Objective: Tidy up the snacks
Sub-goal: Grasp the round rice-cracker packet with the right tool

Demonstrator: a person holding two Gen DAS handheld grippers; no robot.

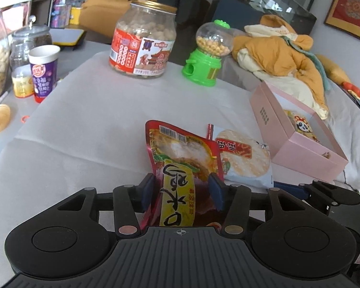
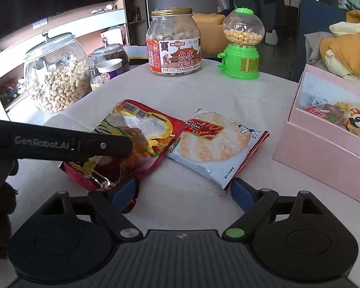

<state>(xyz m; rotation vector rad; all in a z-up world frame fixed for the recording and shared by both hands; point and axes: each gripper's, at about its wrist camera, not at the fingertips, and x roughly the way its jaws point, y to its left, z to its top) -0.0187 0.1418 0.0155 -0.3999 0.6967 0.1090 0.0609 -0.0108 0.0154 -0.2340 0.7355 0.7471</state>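
Left wrist view showed the left claw (image 1: pixel 183 189) closed on the red snack bag (image 1: pixel 180 153), lifting its near end off the counter (image 1: pixel 84 120). The rice cracker packet (image 2: pixel 211 144) lay just beside it. The right claw (image 2: pixel 183 192) stood wide near the pink box (image 2: pixel 324 153).

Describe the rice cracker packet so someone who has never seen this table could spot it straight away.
Start at the pink box on the table's right side. Lying flat just left of it is the rice cracker packet, partly tucked under the red snack pouch. It is the only pale blue-white pack, showing a big round cracker and a red label.
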